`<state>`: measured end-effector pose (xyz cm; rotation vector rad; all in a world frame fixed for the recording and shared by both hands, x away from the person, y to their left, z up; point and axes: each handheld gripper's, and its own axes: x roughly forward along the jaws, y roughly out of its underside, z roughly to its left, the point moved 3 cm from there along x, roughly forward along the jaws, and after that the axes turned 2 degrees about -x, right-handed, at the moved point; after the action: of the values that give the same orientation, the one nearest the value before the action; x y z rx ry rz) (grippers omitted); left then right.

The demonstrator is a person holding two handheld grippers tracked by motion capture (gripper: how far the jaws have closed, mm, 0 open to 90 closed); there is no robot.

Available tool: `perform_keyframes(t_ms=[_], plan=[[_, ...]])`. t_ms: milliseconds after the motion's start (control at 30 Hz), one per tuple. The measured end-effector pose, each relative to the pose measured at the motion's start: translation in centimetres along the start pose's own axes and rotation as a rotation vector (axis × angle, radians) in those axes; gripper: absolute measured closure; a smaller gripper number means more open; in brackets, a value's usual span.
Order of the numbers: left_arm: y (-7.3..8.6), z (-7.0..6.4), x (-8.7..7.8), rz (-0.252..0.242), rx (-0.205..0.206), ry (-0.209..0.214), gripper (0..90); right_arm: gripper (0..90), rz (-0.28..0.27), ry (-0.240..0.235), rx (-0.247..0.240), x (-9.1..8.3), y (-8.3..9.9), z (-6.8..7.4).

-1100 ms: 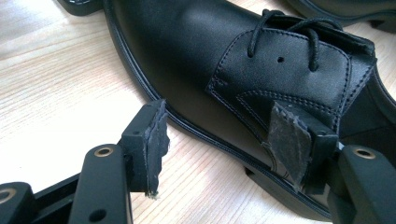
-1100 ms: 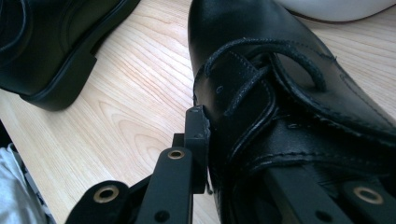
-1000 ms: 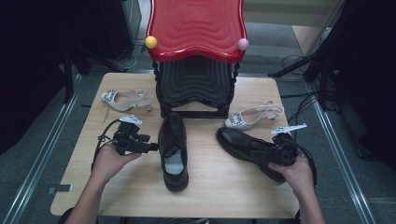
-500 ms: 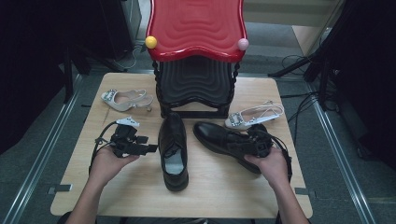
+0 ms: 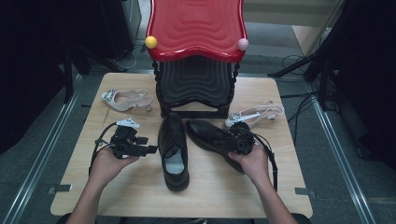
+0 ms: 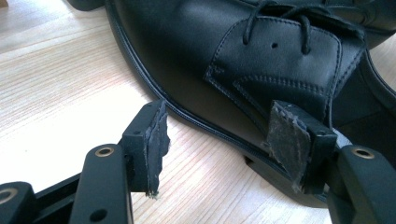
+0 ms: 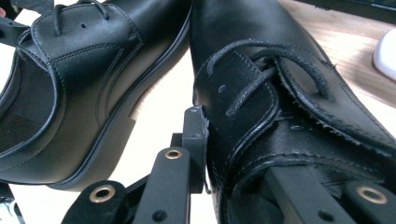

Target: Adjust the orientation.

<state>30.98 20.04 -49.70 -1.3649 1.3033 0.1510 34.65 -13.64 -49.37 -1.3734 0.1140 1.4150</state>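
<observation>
While the right hand-held gripper (image 5: 236, 141) clamps the side wall of the right black shoe (image 5: 212, 138), one jaw outside the leather and the other inside the opening, that shoe now lies at the centre of the high view, its toe just beside the left black shoe (image 5: 173, 149); a second ago it lay well off toward the right edge of the counter (image 5: 140, 186). Judging from this, the pair is being brought together and the right shoe has yet to be squared up parallel. At lower left of the frame, the left hand-held gripper (image 5: 148, 150) has held its place, jaws apart and empty, just beside the left shoe's sole edge. Farther out, two pale sandals (image 5: 125, 100) flank a red-topped stool (image 5: 196, 28). No brand or writing is readable anywhere.
</observation>
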Motion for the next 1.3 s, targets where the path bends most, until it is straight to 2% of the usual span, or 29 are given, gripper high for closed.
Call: perform_keyframes(t_ms=[133, 200, 467, 633, 667, 800, 867, 900, 1000, 1033, 1100, 1167, 1233, 1300], plan=[[0.0, 0.1, 0.0, 0.001, 0.001, -0.001, 38.3, 76.5, 0.007, 0.008, -0.020, 0.1, 0.4, 0.0], [0.0, 0.1, 0.1, -0.001, 0.000, -0.001, 38.4, 71.7, 0.007, -0.010, -0.028, 0.0, 0.5, 0.0], [-0.1, 0.2, 0.2, -0.001, 0.001, 0.002, 38.4, 67.5, -0.001, -0.027, -0.058, -2.0, 0.9, -0.2], [-0.2, 0.3, 0.2, 0.003, 0.000, 0.001, 38.4, 75.2, -0.028, -0.013, -0.085, -4.3, 1.2, -0.7], [-0.2, 0.3, 0.2, 0.002, -0.001, 0.001, 38.4, 79.0, -0.033, -0.018, -0.088, -4.6, 1.3, -0.8], [-0.2, 0.4, 0.2, -0.002, 0.000, -0.003, 38.4, 89.6, -0.035, 0.015, -0.101, -5.6, 1.6, -1.5], [-0.3, 0.4, 0.2, -0.002, -0.002, -0.003, 38.4, 90.0, -0.013, 0.065, -0.122, -5.5, 1.8, -1.8], [-0.2, 0.4, 0.3, -0.001, -0.002, -0.006, 38.5, 90.0, 0.001, 0.074, -0.126, -5.3, 1.8, -1.9], [-0.2, 0.5, 0.4, 0.005, -0.001, -0.006, 38.8, 90.0, 0.039, 0.068, -0.154, -4.2, 1.8, -1.7], [-0.2, 0.5, 0.4, 0.006, 0.000, -0.006, 38.8, 90.0, 0.043, 0.044, -0.153, -3.9, 1.7, -1.6], [-0.2, 0.5, 0.4, 0.005, -0.001, -0.006, 38.9, 90.0, 0.054, 0.057, -0.152, -3.7, 1.5, -1.5], [-0.2, 0.5, 0.4, 0.003, -0.001, -0.007, 39.1, 90.0, 0.039, 0.035, -0.157, -3.7, 1.2, -1.2], [-0.2, 0.4, 0.5, 0.002, -0.001, -0.008, 39.1, 90.0, 0.054, 0.056, -0.174, -3.4, 1.1, -0.8], [-0.2, 0.5, 0.4, 0.003, 0.002, -0.008, 39.2, 90.0, 0.067, 0.053, -0.169, -3.1, 1.0, -0.6]])
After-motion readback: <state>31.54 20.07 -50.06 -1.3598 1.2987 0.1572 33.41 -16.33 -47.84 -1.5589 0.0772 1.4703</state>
